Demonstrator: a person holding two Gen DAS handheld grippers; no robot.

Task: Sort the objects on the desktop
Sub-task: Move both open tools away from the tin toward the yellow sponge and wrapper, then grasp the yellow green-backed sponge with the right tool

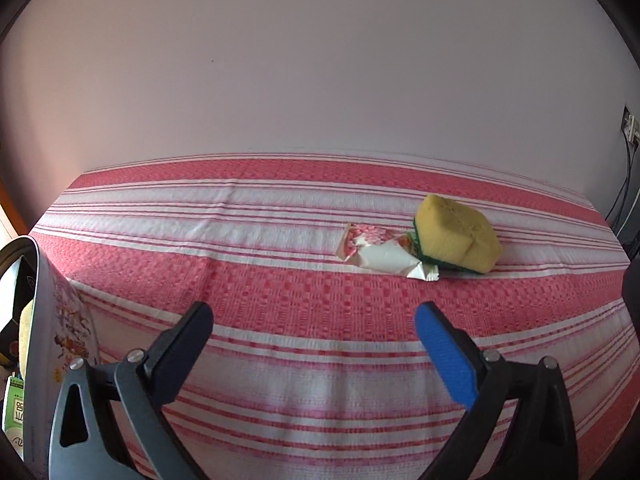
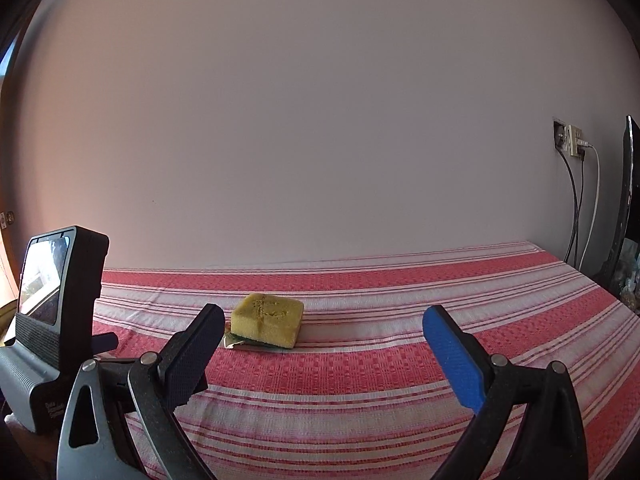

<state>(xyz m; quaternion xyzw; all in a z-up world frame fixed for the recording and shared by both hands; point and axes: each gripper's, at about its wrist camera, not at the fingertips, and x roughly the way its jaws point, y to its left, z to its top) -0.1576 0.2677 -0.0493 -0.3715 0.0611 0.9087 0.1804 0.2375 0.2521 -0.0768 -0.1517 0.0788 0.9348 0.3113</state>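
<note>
A yellow sponge (image 1: 458, 238) with a green scouring layer lies on the red-and-white striped cloth (image 1: 280, 312), partly on top of a crumpled white and red wrapper (image 1: 380, 252). My left gripper (image 1: 314, 320) is open and empty, well short of both and a little to their left. In the right wrist view the same sponge (image 2: 268, 320) sits ahead and left of centre, and an edge of the wrapper (image 2: 236, 342) peeks out beneath it. My right gripper (image 2: 324, 322) is open with nothing between its fingers. The other gripper's body (image 2: 52, 320) stands at the left edge.
At the left edge of the left wrist view, a printed bag (image 1: 60, 320) holds a green packet (image 1: 14, 408) and other items. A plain wall backs the table. A wall socket with cables (image 2: 572, 144) and a dark panel (image 2: 624, 208) stand at the right.
</note>
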